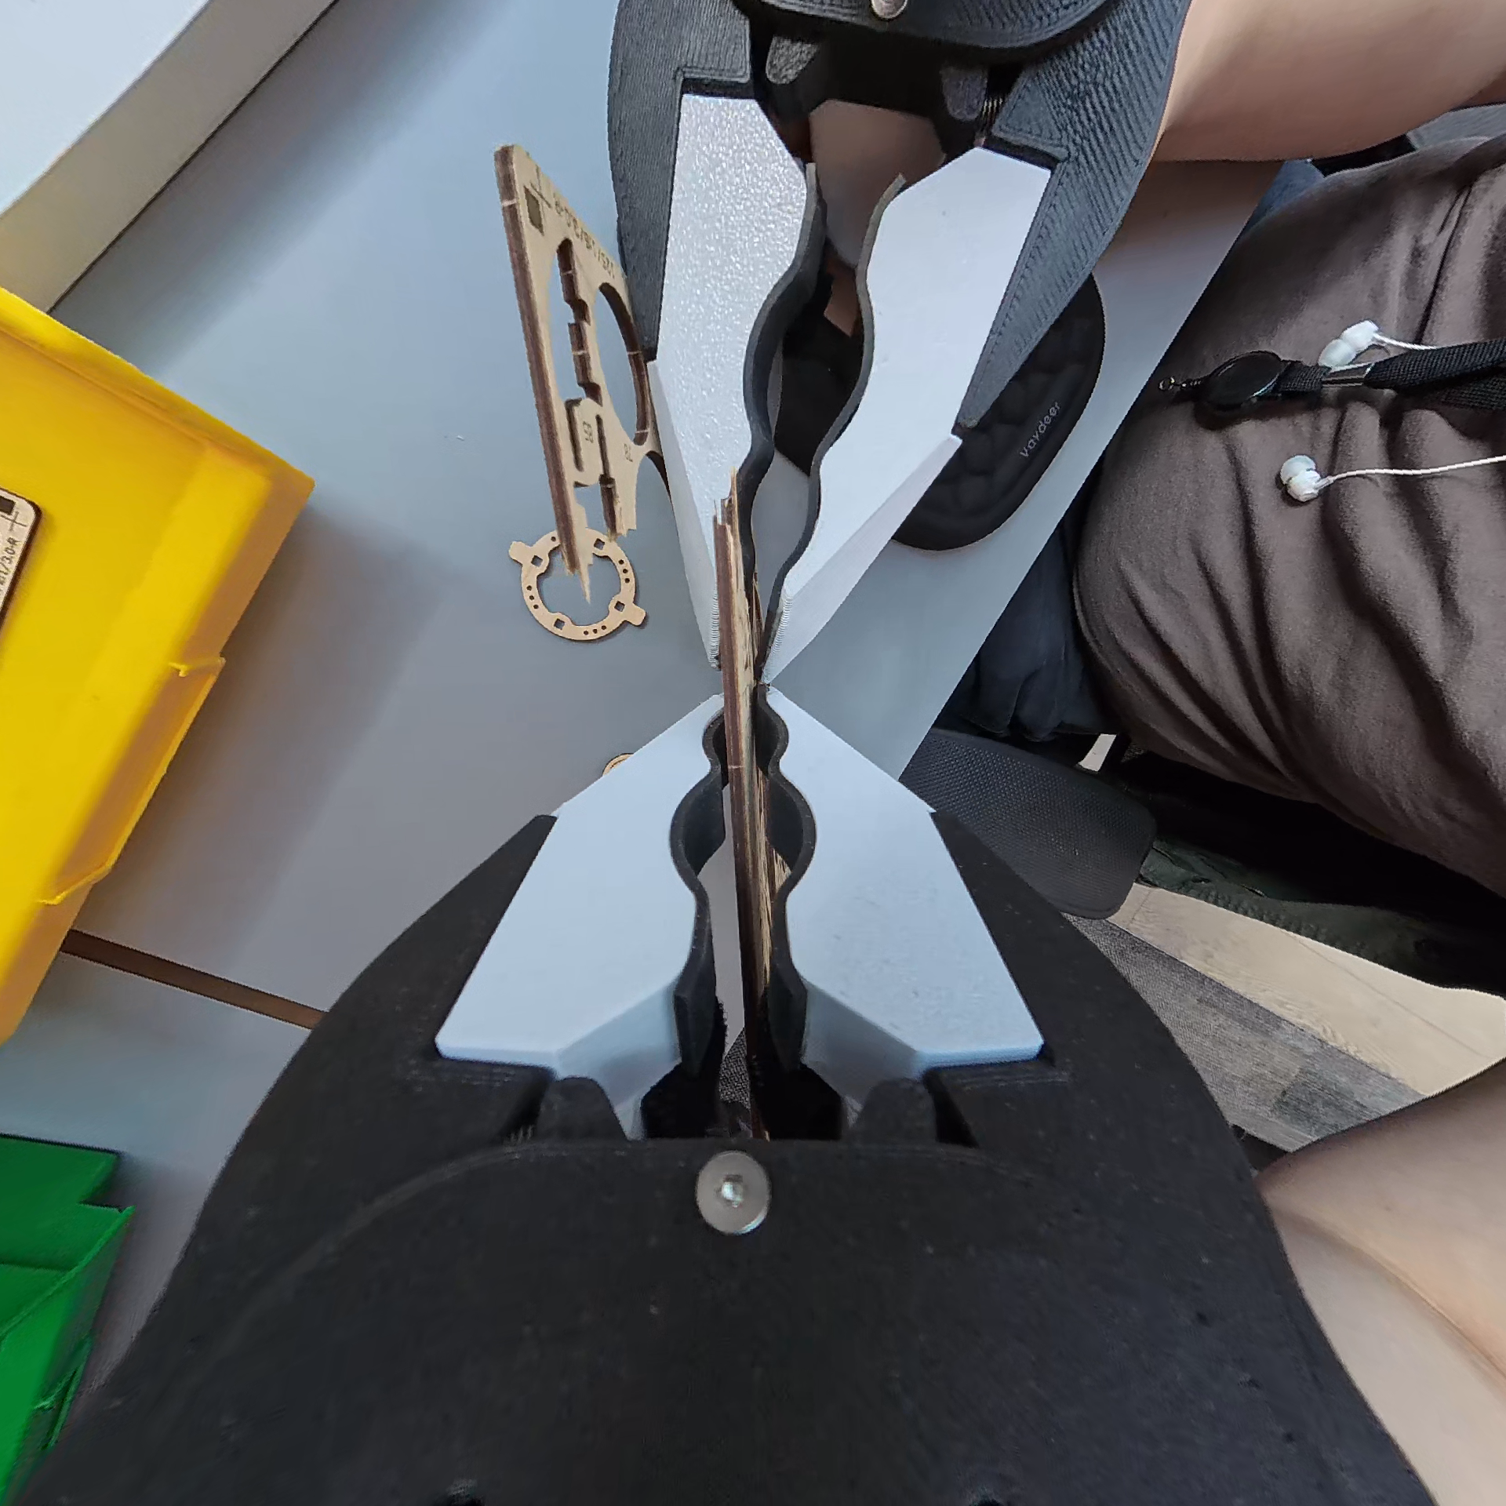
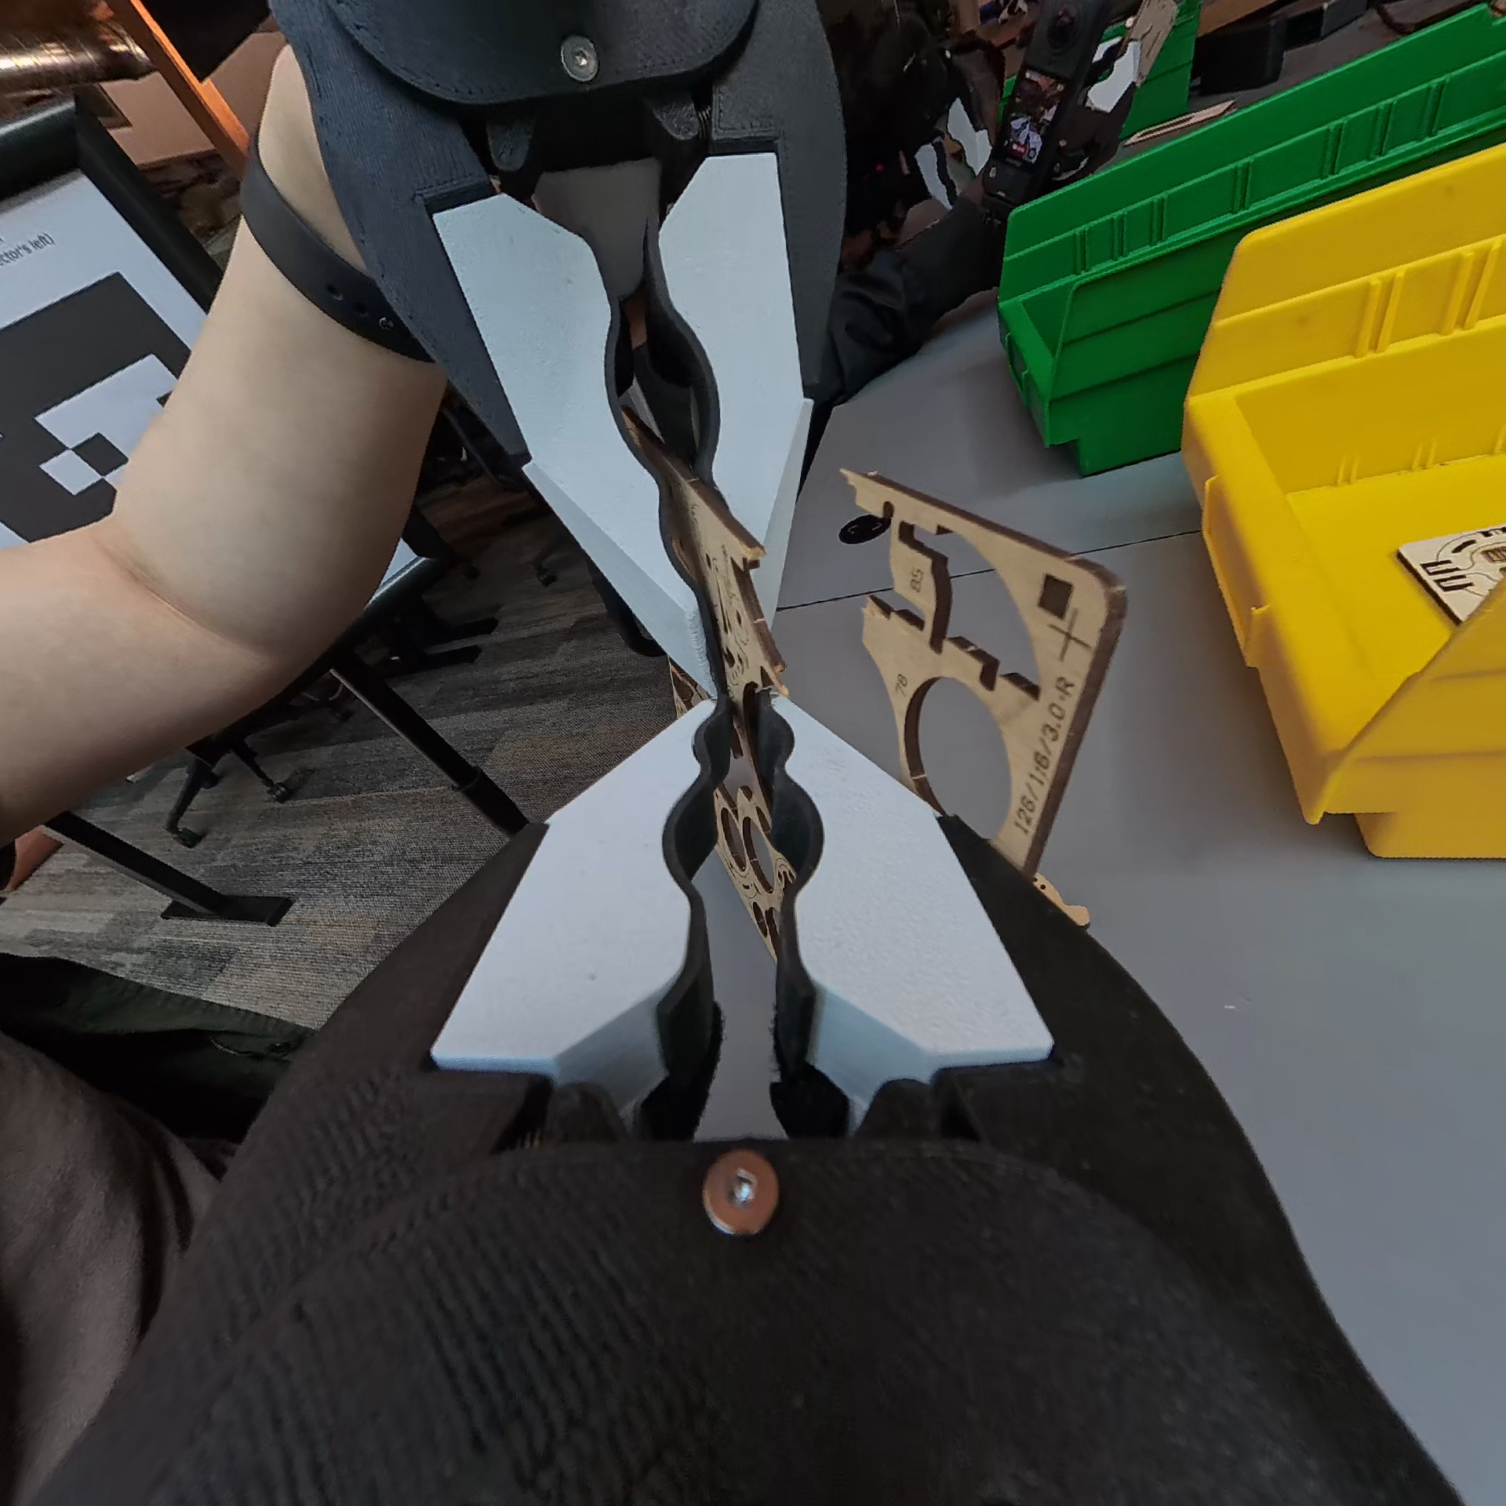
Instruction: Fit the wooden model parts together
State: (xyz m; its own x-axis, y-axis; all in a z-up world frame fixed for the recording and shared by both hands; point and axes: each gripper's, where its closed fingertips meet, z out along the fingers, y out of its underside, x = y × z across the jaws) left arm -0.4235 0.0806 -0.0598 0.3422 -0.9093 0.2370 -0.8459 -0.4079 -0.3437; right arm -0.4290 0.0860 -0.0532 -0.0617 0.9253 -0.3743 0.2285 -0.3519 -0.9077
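A thin laser-cut wooden piece point(image 1: 737, 587) runs edge-on between both grippers above the grey table point(image 1: 367, 407). My left gripper point(image 1: 743, 705) is shut on one end of it. My right gripper point(image 2: 743, 709) is shut on the other end, where the piece point(image 2: 721, 554) shows its cut-outs. The two grippers meet tip to tip; the right gripper point(image 1: 740, 664) faces the left one, and the left gripper point(image 2: 737, 652) shows above in the right wrist view. A broken wooden frame offcut point(image 2: 1002, 652) stands upright beside my right finger, also in the left wrist view point(image 1: 562, 342); its support is hidden.
A wooden ring part point(image 1: 583, 591) lies on the table. A yellow bin point(image 2: 1345, 530) holding a wooden sheet point(image 2: 1450, 570) and a green bin point(image 2: 1222, 244) stand at the table's far side. The person's torso point(image 1: 1304, 570) and a chair are beyond the table edge. Less than 4 cm separates the two grippers' tips.
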